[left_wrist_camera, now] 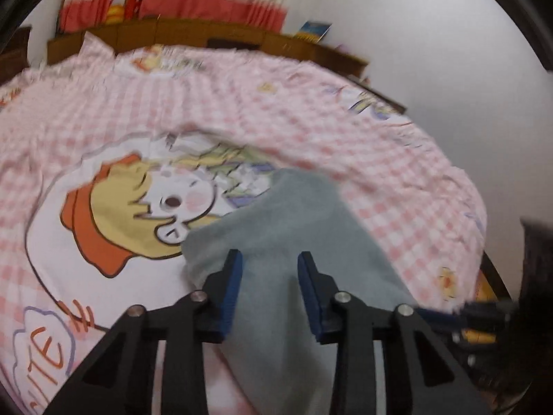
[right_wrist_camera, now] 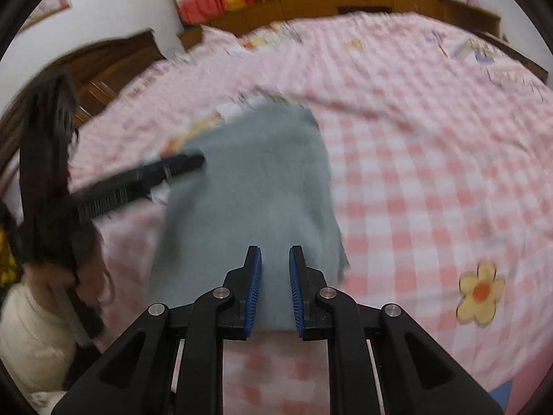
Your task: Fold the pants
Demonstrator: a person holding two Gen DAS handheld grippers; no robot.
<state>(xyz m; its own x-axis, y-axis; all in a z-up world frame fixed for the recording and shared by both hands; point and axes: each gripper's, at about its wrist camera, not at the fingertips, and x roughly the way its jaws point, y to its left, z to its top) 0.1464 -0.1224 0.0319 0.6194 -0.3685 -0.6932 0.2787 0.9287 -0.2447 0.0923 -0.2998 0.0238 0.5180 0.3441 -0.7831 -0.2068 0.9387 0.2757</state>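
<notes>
Grey pants (left_wrist_camera: pixel 287 214) lie folded into a narrow strip on the pink checked bedspread (left_wrist_camera: pixel 380 173). My left gripper (left_wrist_camera: pixel 269 259) hovers over their near part. Its blue pads stand apart and the cloth shows smooth in the gap, with the pants' left edge just outside the left finger. From the right wrist the pants (right_wrist_camera: pixel 255 180) run away from me, and their near edge lies between the blue pads of my right gripper (right_wrist_camera: pixel 275 252), which stand narrowly apart without pinching the cloth. The left gripper (right_wrist_camera: pixel 193 160) reaches in from the left, with its tip at the pants' left edge.
A cartoon print (left_wrist_camera: pixel 138 207) covers the bedspread left of the pants. A wooden headboard (left_wrist_camera: pixel 207 34) and a red and white curtain (left_wrist_camera: pixel 207 3) stand behind the bed. A person's dark hair (right_wrist_camera: pixel 52 131) and white sleeve (right_wrist_camera: pixel 31 328) fill the left side. A wall lies to the right.
</notes>
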